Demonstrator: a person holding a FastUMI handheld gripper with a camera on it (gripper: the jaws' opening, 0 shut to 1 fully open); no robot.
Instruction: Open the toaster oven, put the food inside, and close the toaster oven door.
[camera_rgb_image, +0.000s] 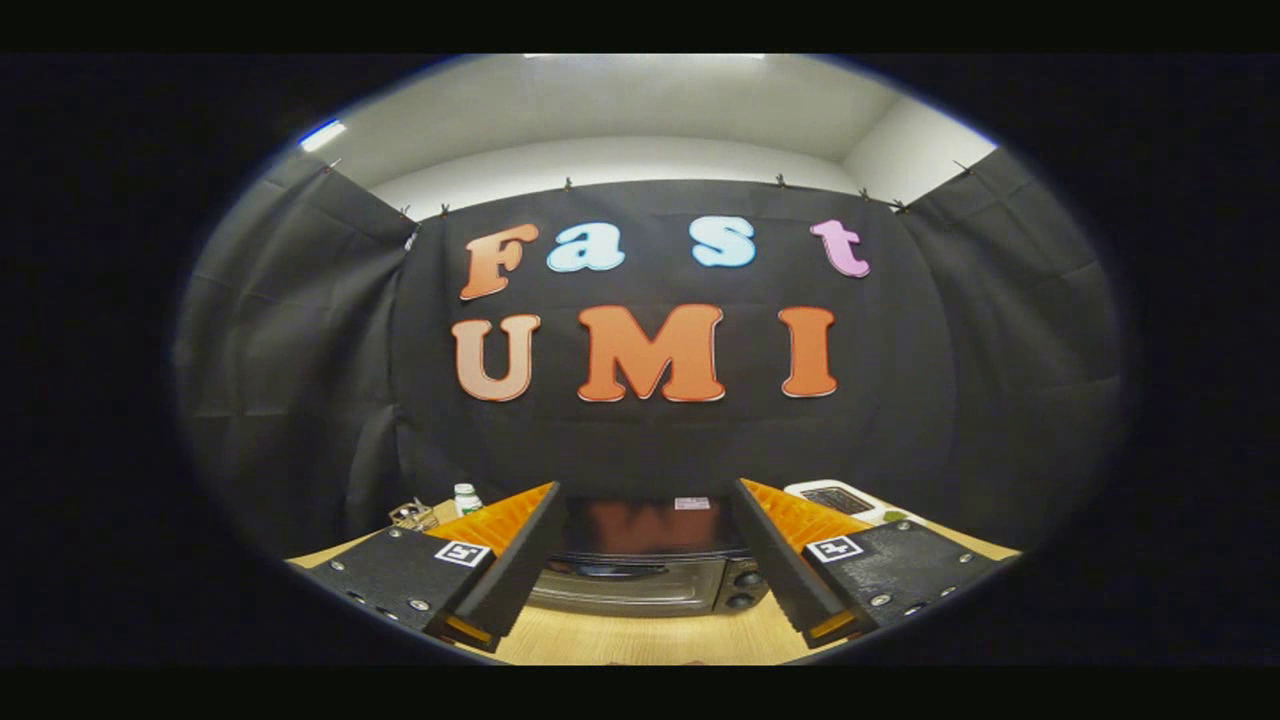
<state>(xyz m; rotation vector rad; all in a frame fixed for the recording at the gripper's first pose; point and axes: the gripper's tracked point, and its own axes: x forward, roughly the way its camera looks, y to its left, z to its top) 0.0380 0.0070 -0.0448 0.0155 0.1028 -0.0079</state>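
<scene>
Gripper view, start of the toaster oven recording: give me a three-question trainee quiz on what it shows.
1. True or false: the toaster oven door is shut.
2. The gripper is: A) shut on the door handle, B) open with nothing between its fingers, C) holding food.
3. Fill in: the toaster oven stands on a wooden ____.

Key: 1 true. 2 B; the oven sits beyond the fingers. 3 table.

The gripper (648, 500) points level and forward, its jaws spread wide apart, gripping nothing.
</scene>
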